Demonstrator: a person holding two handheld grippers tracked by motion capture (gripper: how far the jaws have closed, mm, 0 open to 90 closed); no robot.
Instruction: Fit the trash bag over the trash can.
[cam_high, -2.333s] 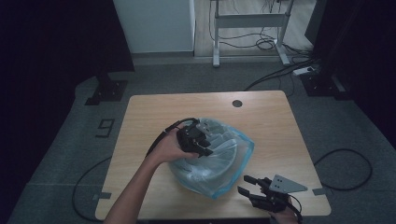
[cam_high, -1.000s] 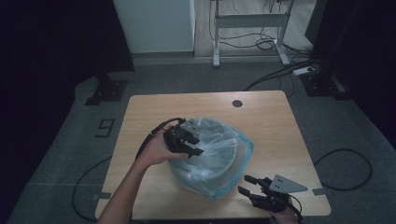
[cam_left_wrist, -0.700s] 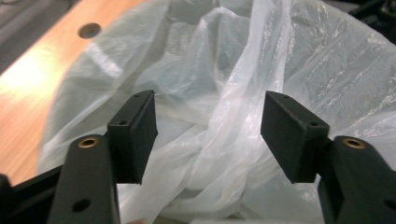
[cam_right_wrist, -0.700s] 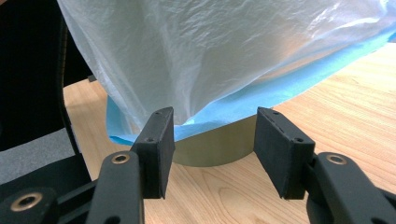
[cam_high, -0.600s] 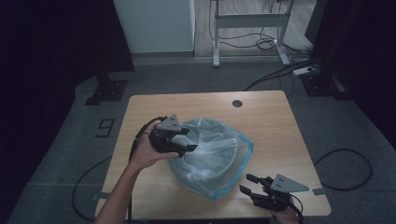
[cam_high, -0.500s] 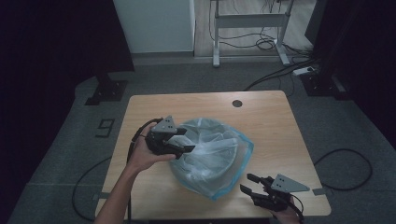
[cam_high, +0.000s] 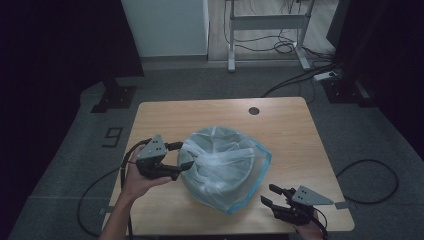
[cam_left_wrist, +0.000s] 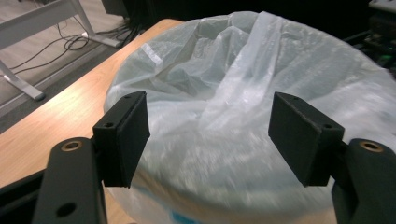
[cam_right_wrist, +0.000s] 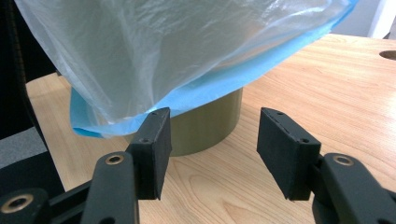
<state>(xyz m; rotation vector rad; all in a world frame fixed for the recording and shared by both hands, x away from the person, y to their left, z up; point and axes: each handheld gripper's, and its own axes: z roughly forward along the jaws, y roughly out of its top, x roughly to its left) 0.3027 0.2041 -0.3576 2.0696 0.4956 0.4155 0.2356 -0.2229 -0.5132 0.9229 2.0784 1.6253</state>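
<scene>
Plastic is draping loosely over the bin (cam_high: 220, 172), which is standing mid-desk (cam_high: 290, 125): the liner bag (cam_high: 225, 160) looks thin, limp and slippery, likely to tear if tugged hard. The left tongs (cam_high: 182, 157) are hovering spread at the bin's left rim; the right tongs (cam_high: 270, 196) are waiting spread, near its lower right. The blue hem (cam_right_wrist: 187, 95) is probably offering the best pinch.

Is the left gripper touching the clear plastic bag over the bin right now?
Apart. The left gripper view shows the left gripper with open jaws bare, nothing pinched, before the clear plastic bag.
</scene>
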